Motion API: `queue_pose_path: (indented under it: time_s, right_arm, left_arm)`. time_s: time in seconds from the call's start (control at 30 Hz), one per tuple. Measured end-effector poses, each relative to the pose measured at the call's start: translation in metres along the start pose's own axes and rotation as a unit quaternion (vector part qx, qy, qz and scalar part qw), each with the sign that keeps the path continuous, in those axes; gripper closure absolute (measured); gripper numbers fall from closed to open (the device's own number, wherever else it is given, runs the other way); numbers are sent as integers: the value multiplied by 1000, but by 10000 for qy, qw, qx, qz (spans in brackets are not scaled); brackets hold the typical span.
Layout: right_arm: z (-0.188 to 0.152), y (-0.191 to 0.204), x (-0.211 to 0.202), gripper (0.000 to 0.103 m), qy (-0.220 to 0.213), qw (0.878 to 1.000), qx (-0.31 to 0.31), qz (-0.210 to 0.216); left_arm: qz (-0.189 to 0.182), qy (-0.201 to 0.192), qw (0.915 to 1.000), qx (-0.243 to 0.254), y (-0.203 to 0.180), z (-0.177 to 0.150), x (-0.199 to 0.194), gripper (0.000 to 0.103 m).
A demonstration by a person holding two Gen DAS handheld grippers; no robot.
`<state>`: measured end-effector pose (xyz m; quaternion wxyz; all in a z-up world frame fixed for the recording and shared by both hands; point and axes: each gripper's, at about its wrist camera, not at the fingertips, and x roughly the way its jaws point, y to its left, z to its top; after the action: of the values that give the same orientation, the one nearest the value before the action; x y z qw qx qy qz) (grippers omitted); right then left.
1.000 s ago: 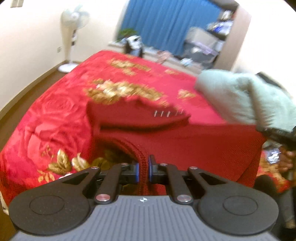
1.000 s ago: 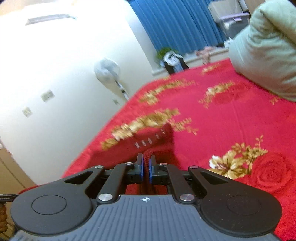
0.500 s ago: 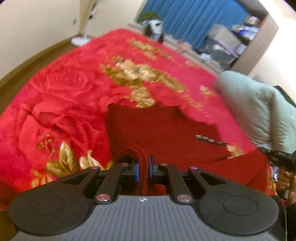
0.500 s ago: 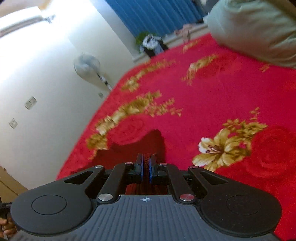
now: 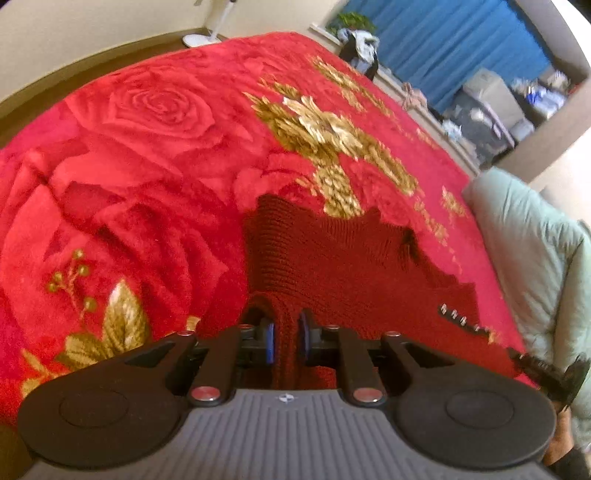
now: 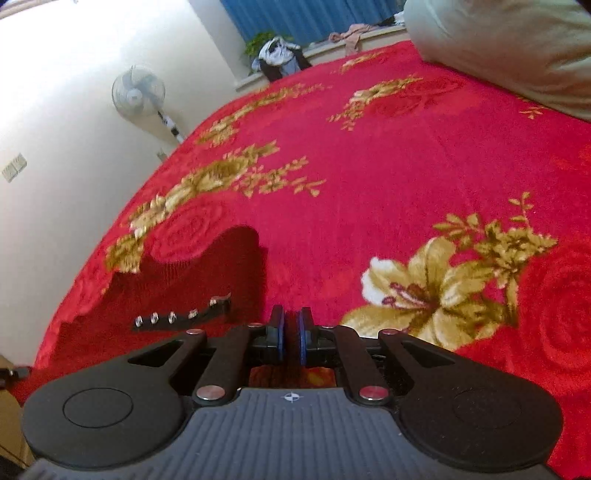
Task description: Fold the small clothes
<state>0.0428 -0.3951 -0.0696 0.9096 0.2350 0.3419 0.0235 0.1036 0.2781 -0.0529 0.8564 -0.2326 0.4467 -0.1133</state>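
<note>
Left gripper (image 5: 286, 341) around red sweater (image 5: 332, 266).

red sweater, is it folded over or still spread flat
Folded over: the red knit sweater lies doubled on the floral blanket, its edge bunched up and pinched in the left tongs.

pillow (image 6: 517, 48): cut by top and right edges | shelf clutter (image 5: 532, 92): blurred | fan (image 5: 207, 22): head cropped

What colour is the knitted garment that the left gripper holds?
Dark red, darker than the bright red floral blanket beneath. The garment shows best in the left wrist view.
</note>
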Motion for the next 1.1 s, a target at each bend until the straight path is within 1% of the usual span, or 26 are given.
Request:
queue_pose_path:
  time_s: [0.03, 0.07, 0.1, 0.17, 0.2, 0.23, 0.27, 0.3, 0.33, 0.37, 0.4, 0.43, 0.5, 0.57, 0.6, 0.63, 0.7, 0.73, 0.9, 1.03, 1.1]
  right_arm:
    - [3, -3, -2, 95, -83, 10000, 30, -29]
    - [5, -5, -9, 95, -220, 9997, 72, -106]
    - [7, -8, -14, 95, -311, 9993, 126, -166]
    - [9, -17, -21, 95, -387, 9982, 213, -399]
    - [10, -20, -22, 95, -315, 9972, 131, -671]
    - [9, -22, -21, 95, -203, 9959, 32, -879]
    - [7, -25, -16, 93, 39, 9939, -109, -1099]
    - [5, -26, -11, 91, 311, 9924, -206, -1171]
    - [0, -27, -4, 91, 666, 9909, -307, -1125]
    - [-4, -26, 2, 91, 934, 9896, -395, -1018]
    - [-9, -21, 6, 91, 1065, 9888, -519, -904]
    - [-11, -14, 7, 91, 1098, 9887, -650, -785]
    - [-14, -1, 8, 89, 1061, 9896, -878, -425]
    - [-14, 6, 9, 86, 997, 9907, -906, -206]
    - [-12, 7, 10, 81, 965, 9914, -870, -148]
    - [-11, 7, 10, 75, 901, 9925, -818, -129]
    - [-6, 6, 13, 69, 767, 9948, -666, -93]
    - [-5, 5, 16, 68, 712, 9958, -574, -49]
    - [4, 4, 32, 67, 432, 9984, -352, 105]
    - [4, 3, 41, 67, 425, 9984, -222, 297]
    - [5, 5, 46, 67, 424, 9983, -253, 319]
  left_arm:
    - [-16, -82, 9999, -82, 4, -1, -6, 78]
    - [63, -194, 9997, -128, 7, -3, -12, 64]
    - [189, -341, 9991, -194, 14, -4, -20, 59]
    - [184, -436, 9978, -461, 30, -7, -31, 59]
    - [231, -429, 9970, -595, 40, -9, -35, 59]
    - [341, -396, 9966, -635, 46, -10, -36, 59]
    - [475, -318, 9964, -630, 51, -12, -36, 59]
    - [604, -186, 9961, -610, 54, -14, -34, 59]
    - [706, -39, 9959, -570, 56, -15, -30, 59]
    - [770, 83, 9958, -480, 55, -17, -26, 59]
    - [786, 183, 9963, -309, 51, -18, -23, 59]
    - [729, 242, 9969, -141, 47, -19, -19, 59]
    - [534, 333, 9979, 172, 34, -20, -13, 55]
    - [431, 390, 9973, 444, 20, -19, -7, 51]
    - [415, 426, 9966, 578, 12, -19, -3, 45]
    - [433, 459, 9957, 684, 6, -20, 2, 44]
    - [529, 485, 9937, 863, -7, -18, 12, 43]
    - [580, 474, 9930, 914, -11, -16, 15, 43]
    - [837, 357, 9913, 952, -24, -4, 32, 43]
    - [1022, 323, 9904, 877, -36, 6, 46, 43]
    - [1097, 271, 9896, 887, -41, 9, 50, 46]
